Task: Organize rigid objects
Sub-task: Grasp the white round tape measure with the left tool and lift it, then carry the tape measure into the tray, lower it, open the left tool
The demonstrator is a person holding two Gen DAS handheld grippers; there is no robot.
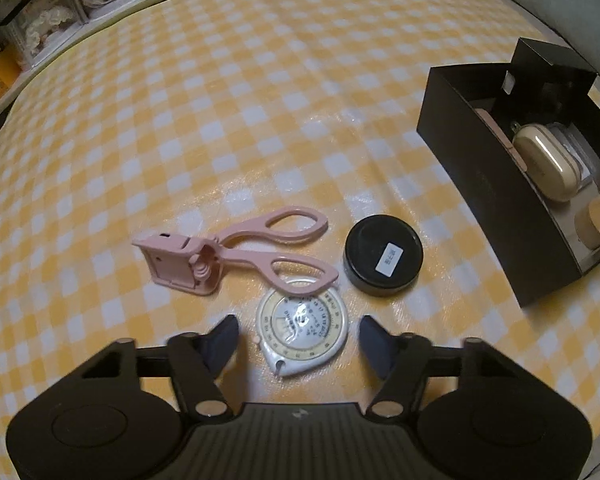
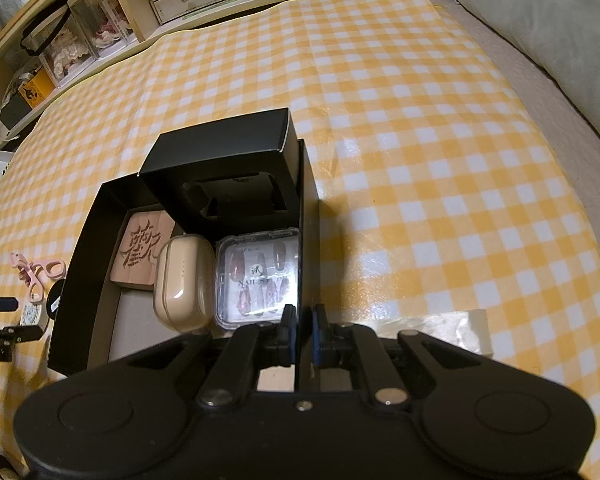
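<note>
On the checked surface (image 1: 260,100), left hand-held gripper (image 1: 298,336) wide around a tape measure (image 1: 302,330), curler (image 1: 236,258) and tin (image 1: 383,262) just beyond, right hand-held gripper (image 2: 300,330) clamped on the box (image 2: 84,256) wall.

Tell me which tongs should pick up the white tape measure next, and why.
Left. The left tongs are open with the white tape measure lying right between their fingers. The right tongs are shut on the black box wall, steadying it, and sit farther from the tape measure.
</note>
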